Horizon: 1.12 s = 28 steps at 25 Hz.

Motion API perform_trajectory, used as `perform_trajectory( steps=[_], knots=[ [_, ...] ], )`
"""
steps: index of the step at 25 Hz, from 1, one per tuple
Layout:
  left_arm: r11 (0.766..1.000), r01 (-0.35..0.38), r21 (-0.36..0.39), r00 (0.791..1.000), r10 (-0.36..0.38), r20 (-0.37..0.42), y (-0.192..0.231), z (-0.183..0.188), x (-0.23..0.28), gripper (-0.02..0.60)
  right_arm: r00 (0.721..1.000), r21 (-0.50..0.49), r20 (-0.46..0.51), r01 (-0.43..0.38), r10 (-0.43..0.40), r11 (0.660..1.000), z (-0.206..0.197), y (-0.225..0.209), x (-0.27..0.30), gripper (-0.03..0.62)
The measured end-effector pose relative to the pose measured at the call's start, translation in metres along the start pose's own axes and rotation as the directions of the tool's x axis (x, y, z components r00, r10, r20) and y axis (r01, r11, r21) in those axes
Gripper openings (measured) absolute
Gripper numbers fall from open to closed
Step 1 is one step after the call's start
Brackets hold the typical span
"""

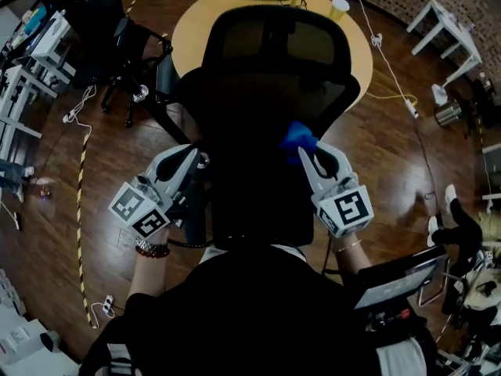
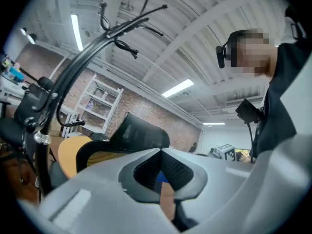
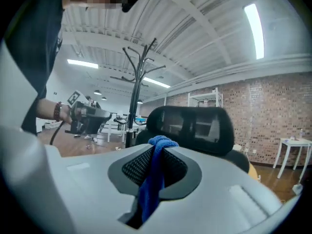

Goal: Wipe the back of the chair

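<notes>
Leftmost: the left gripper (image 1: 194, 157), grey moulded plastic, with a cube (image 1: 141, 210) of square markers at its rear. It sits just beside the left edge of the chair (image 1: 258, 108). In the left gripper view (image 2: 161, 151) the two fingers are pressed together at the tips, their black ribbed pads forming a V, with nothing gripped. A dark beaded bracelet (image 1: 151, 249) is on that wrist.

Centre: one black chair, with a broad curved back and a separate rounded headrest (image 1: 282, 41) of see-through mesh in a hard frame. It stands on a glossy brown plank floor (image 1: 102, 155), and behind it is one round table (image 1: 196, 30) with a pale wood top.

Right of centre: one blue cloth (image 1: 297, 135), soft and bunched, lies over the right side of the chair back, below the headrest. Whether it actually touches the back is not clear.

Right: the right gripper (image 1: 305, 151), same build, with its own marker cube (image 1: 344, 210). In the right gripper view (image 3: 158, 145) its fingers are clamped on the cloth (image 3: 153, 179), which humps over the tips and hangs down between the pads in a narrow fold. The headrest (image 3: 195, 126) shows beyond it.

Count: two grippers, two cubes, one cloth, one chair being worked on.
</notes>
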<state>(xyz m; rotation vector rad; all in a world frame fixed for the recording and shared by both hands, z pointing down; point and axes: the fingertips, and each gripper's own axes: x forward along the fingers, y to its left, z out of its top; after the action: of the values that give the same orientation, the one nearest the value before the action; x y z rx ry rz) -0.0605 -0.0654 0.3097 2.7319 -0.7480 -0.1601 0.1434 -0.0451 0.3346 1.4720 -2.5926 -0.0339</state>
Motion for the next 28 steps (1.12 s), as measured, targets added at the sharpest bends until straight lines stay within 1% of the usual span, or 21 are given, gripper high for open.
perform_trajectory(
  steps=[3, 5, 7, 10, 12, 14, 17, 19, 21, 23, 24, 28],
  knots=[
    [0.999, 0.033, 0.035, 0.998, -0.031, -0.058, -0.027, 0.012, 0.023, 0.005, 0.997, 0.029, 0.049, 0.063, -0.065, 0.998, 0.038, -0.025, -0.056, 0.035],
    [0.998, 0.049, 0.046, 0.995, -0.045, -0.085, -0.045, 0.005, 0.034, 0.005, 0.992, 0.05, 0.068, 0.102, -0.106, 0.993, 0.054, -0.035, -0.078, 0.035],
    [0.998, 0.06, 0.037, 0.991, -0.055, -0.124, -0.064, -0.009, 0.044, 0.005, 0.988, 0.069, 0.078, 0.126, -0.131, 0.99, 0.061, -0.038, -0.09, 0.035],
    [0.997, 0.073, 0.028, 0.986, -0.068, -0.152, -0.099, -0.032, 0.055, 0.005, 0.987, 0.107, 0.1, 0.113, -0.123, 0.988, 0.055, -0.027, -0.104, 0.034],
    [0.994, 0.093, 0.053, 0.983, -0.084, -0.162, -0.118, -0.041, 0.064, 0.005, 0.989, 0.135, 0.115, 0.082, -0.098, 0.987, 0.05, -0.017, -0.107, 0.034],
    [0.99, 0.116, 0.081, 0.981, -0.101, -0.166, -0.126, -0.043, 0.074, 0.005, 0.989, 0.134, 0.138, 0.041, -0.06, 0.99, 0.052, -0.006, -0.103, 0.034],
    [0.985, 0.136, 0.104, 0.982, -0.12, -0.147, -0.13, -0.033, 0.075, 0.005, 0.983, 0.105, 0.182, -0.01, -0.009, 0.994, 0.064, 0.008, -0.095, 0.034],
    [0.984, 0.137, 0.11, 0.983, -0.121, -0.141, -0.127, -0.026, 0.071, 0.005, 0.98, 0.096, 0.197, -0.026, 0.006, 0.995, 0.071, 0.014, -0.089, 0.034],
    [0.986, 0.132, 0.098, 0.979, -0.115, -0.167, -0.121, -0.029, 0.067, 0.005, 0.981, 0.102, 0.195, -0.026, 0.005, 0.995, 0.076, 0.016, -0.084, 0.034],
    [0.992, 0.106, 0.073, 0.974, -0.089, -0.207, -0.108, -0.037, 0.063, 0.005, 0.982, 0.106, 0.188, -0.019, -0.001, 0.994, 0.08, 0.015, -0.078, 0.034],
    [0.994, 0.089, 0.064, 0.974, -0.073, -0.214, -0.101, -0.038, 0.06, 0.005, 0.983, 0.103, 0.185, -0.017, -0.003, 0.995, 0.082, 0.014, -0.075, 0.034],
    [0.999, 0.026, 0.048, 0.985, -0.018, -0.17, -0.078, -0.033, 0.032, 0.005, 0.983, 0.049, 0.181, -0.029, 0.02, 0.998, 0.084, 0.023, -0.059, 0.034]
  ],
)
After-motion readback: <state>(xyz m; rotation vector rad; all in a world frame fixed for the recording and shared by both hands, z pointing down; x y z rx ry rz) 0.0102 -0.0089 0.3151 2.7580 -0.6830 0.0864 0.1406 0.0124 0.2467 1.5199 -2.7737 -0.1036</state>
